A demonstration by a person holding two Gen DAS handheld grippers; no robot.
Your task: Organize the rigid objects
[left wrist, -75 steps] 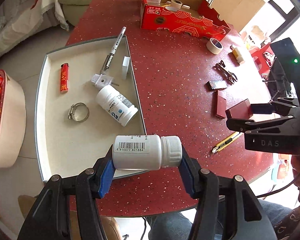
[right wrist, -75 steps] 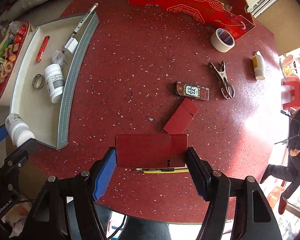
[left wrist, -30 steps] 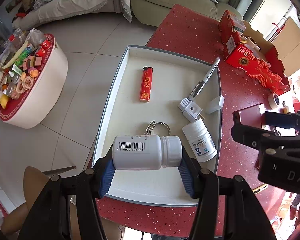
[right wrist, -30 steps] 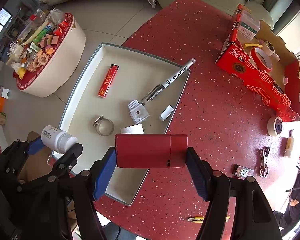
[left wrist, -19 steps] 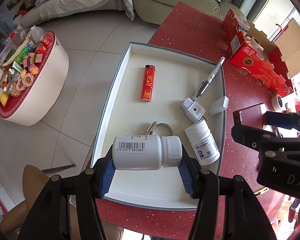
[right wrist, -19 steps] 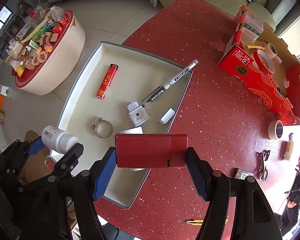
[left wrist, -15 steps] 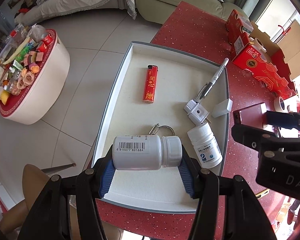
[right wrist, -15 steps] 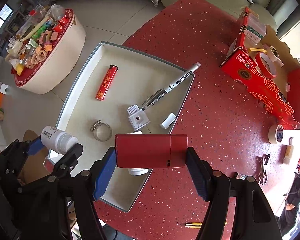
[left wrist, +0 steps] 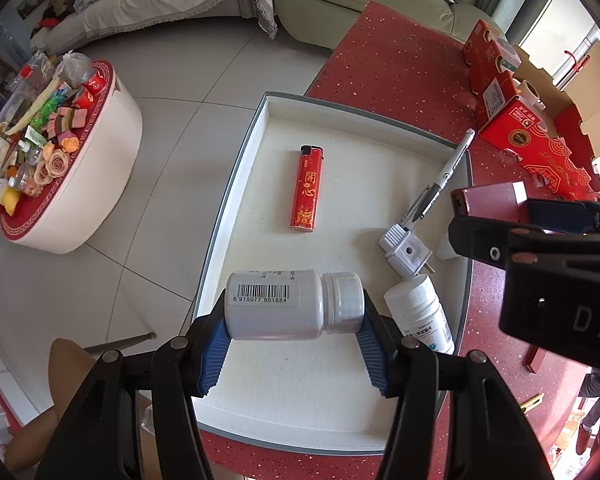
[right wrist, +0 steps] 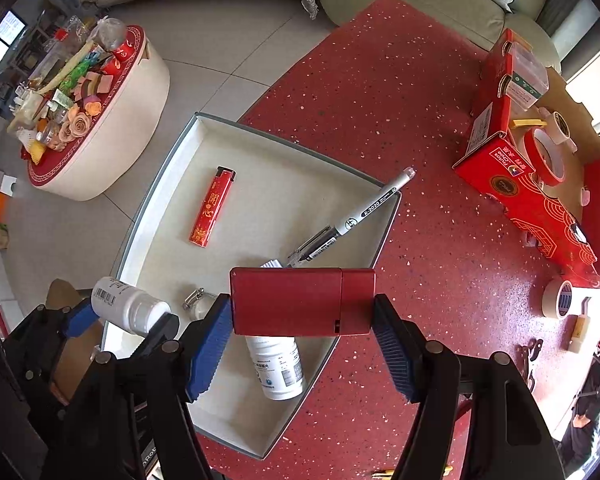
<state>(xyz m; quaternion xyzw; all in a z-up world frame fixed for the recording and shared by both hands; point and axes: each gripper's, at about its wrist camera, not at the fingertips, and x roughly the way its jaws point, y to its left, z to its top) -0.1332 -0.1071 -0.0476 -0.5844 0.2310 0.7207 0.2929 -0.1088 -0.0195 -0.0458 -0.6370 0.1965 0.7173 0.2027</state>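
My left gripper (left wrist: 294,316) is shut on a white pill bottle (left wrist: 276,304), held sideways above the near half of the white tray (left wrist: 300,392). My right gripper (right wrist: 302,320) is shut on a flat red box (right wrist: 300,300) over the tray's (right wrist: 260,168) right side. In the tray lie a red lighter (left wrist: 307,188), a pen (left wrist: 444,188) propped on the rim, a white plug (left wrist: 406,246), a second white bottle (left wrist: 420,314) and a hose clamp (right wrist: 196,300). The red box hides part of the plug and the second bottle (right wrist: 278,368).
The tray overhangs the left edge of the red speckled table (right wrist: 380,100). A red cardboard carton (right wrist: 532,184) with tape rolls stands at the far right, with a tape roll (right wrist: 560,300) and a metal clip (right wrist: 528,356) nearby. A low round table (left wrist: 48,152) full of clutter stands on the floor.
Both grippers have carried their loads further over the tray and slightly lower; the tray's contents have slid down in both views. Neither grip has altered.
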